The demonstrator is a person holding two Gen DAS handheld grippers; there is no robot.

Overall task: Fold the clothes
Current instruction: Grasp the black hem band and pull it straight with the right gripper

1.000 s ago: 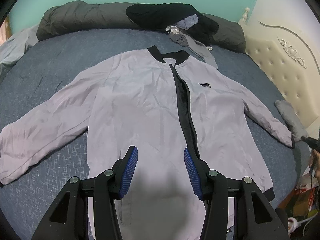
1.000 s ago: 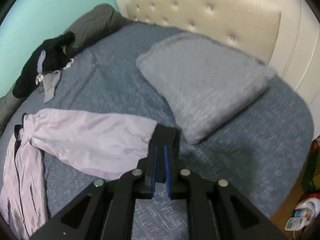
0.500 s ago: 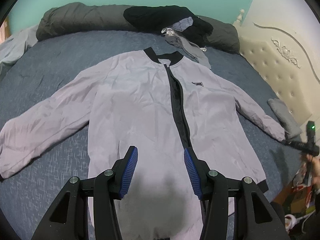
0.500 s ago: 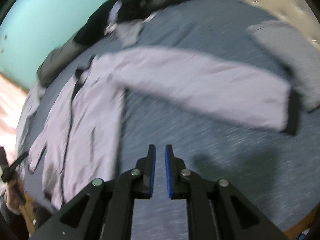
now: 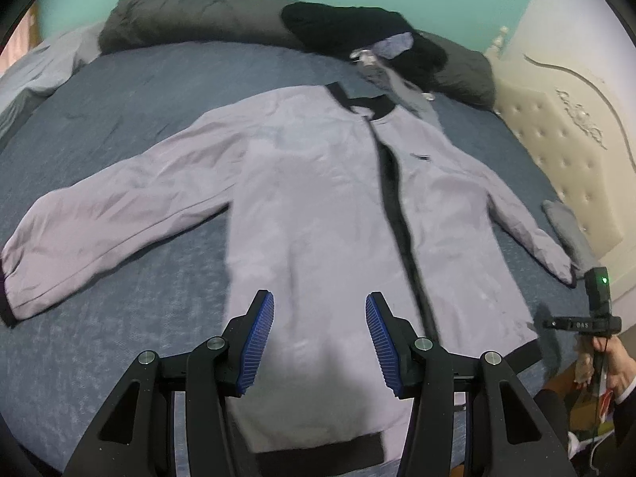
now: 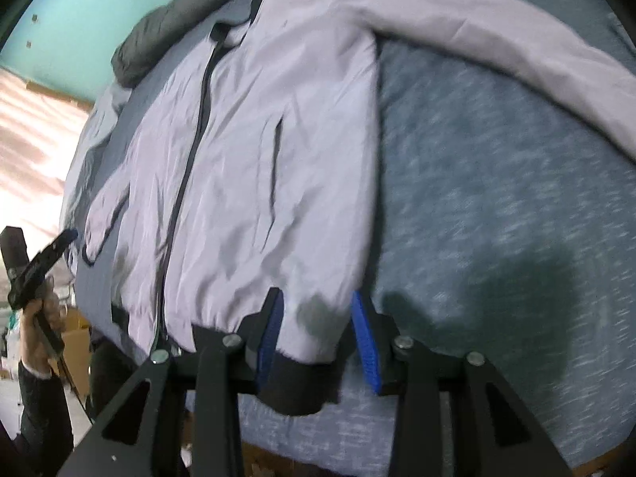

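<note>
Blue-grey bed (image 5: 119,127) is carrying the lilac jacket (image 5: 318,206), lying spread flat, front up, sleeves out. Right gripper (image 6: 318,334) is opening its jaws astride the hem corner (image 6: 302,381), pads not yet pressing; judged best to seat deep on the black band before closing. Left gripper (image 5: 320,342) is hanging half spread, holding nothing, above the hem. Chest logo (image 5: 420,156) is proving unreadable.

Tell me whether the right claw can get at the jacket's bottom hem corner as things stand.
Probably yes: the right claw is opening with the jacket's dark hem corner already between its pads, not yet pinched. Nothing covers that corner.
</note>
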